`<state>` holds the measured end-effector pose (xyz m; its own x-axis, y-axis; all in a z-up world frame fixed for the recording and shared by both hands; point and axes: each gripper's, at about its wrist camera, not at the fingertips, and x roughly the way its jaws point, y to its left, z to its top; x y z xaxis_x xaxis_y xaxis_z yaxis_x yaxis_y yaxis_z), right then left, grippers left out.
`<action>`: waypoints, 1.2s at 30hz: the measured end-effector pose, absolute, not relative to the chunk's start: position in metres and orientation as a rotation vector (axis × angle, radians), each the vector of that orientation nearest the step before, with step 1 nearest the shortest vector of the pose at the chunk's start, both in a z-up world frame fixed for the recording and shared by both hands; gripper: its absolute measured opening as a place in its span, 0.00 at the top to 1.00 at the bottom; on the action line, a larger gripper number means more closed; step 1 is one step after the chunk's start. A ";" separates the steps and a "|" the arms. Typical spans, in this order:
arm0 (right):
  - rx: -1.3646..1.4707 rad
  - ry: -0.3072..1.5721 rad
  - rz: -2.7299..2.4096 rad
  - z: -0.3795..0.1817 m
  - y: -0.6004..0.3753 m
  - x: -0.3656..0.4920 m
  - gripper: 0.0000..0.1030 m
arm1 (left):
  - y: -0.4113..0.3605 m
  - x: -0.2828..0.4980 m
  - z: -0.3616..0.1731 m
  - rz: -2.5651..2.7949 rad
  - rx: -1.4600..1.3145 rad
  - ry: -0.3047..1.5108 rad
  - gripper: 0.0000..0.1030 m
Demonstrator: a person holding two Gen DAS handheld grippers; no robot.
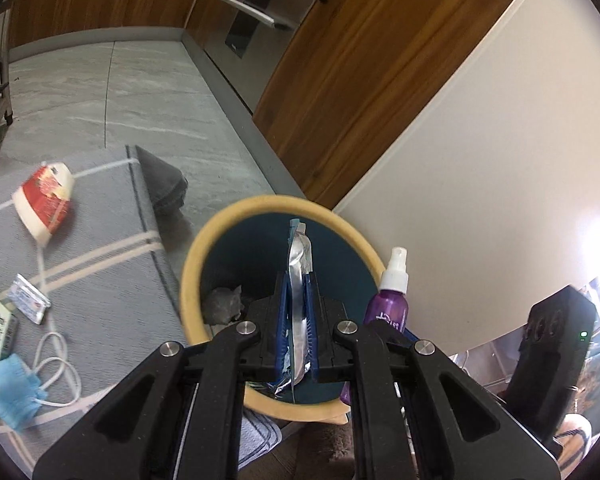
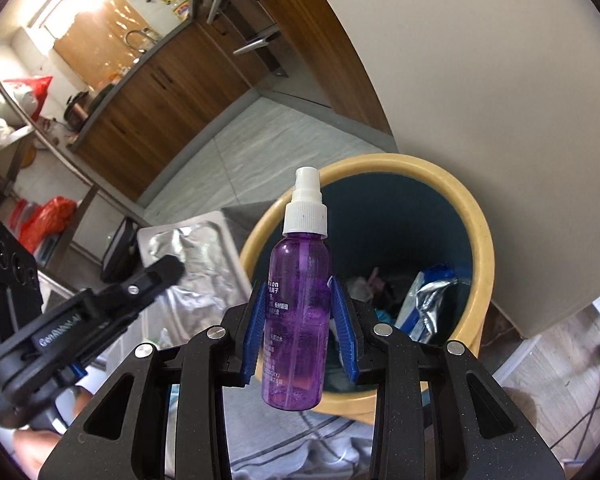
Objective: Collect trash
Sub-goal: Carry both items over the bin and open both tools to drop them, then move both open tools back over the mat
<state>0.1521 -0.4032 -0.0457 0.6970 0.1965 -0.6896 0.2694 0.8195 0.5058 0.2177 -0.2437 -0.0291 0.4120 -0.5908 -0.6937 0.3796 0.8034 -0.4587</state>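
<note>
Grey floor tiles and a striped rug [image 1: 100, 248] run beside wooden kitchen cabinets, with a yellow-rimmed bin [image 1: 192, 268] standing against a white wall. Left gripper [image 1: 298, 320] has its fingers pinched tight on a silver foil packet [image 1: 300, 256], held over the bin's mouth. Right gripper [image 2: 300, 332] clasps a purple spray bottle [image 2: 298, 300] by its body, close to the rim. Some wrappers already lie inside. Judging by the rug, plenty remains: a red paper cup [image 1: 44, 204], a small sachet [image 1: 28, 298], a blue face mask [image 1: 10, 392]
</note>
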 end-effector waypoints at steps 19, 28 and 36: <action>0.562 0.932 -0.108 -0.073 -0.396 0.172 0.63 | -0.252 0.221 -0.042 -0.617 -0.231 1.026 0.83; 0.553 0.902 -0.102 -0.063 -0.394 0.168 0.53 | -0.215 0.220 -0.022 -0.589 -0.273 0.985 0.62; 0.525 0.872 -0.063 -0.046 -0.380 0.159 0.37 | -0.177 0.213 -0.007 -0.530 -0.258 0.935 0.43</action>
